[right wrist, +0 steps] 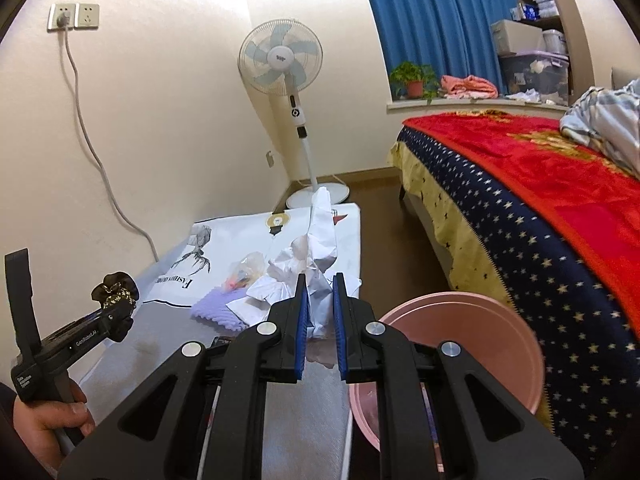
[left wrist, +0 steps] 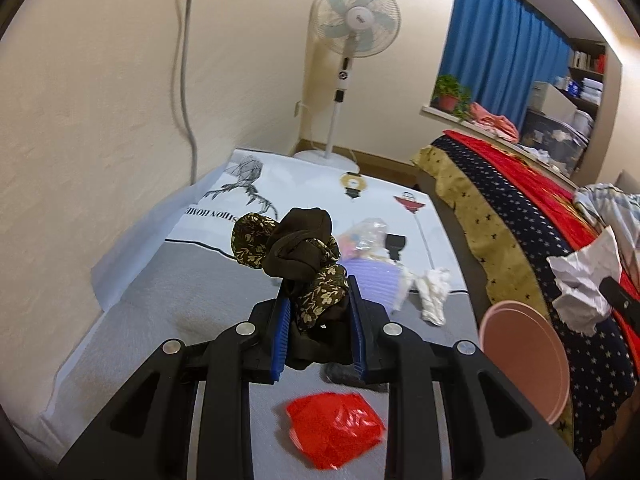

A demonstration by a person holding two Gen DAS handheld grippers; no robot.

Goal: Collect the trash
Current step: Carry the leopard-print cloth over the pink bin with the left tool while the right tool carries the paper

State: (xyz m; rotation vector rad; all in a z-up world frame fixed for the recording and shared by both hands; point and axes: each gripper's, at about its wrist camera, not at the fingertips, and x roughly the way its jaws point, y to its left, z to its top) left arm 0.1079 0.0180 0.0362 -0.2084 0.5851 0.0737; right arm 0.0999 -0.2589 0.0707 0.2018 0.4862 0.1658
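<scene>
With the left gripper (left wrist: pixel 318 308) clamped on dark floral cloth (left wrist: pixel 304 252) and the right gripper (right wrist: pixel 319 304) on crumpled paper (right wrist: pixel 316 252), either loose bundle could slip beside the pink basin (right wrist: pixel 480 320).

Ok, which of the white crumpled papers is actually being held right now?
The large crumpled white paper clamped between the right gripper fingers, lifted above the table. The smaller white wad lies loose on the grey table, untouched.
</scene>
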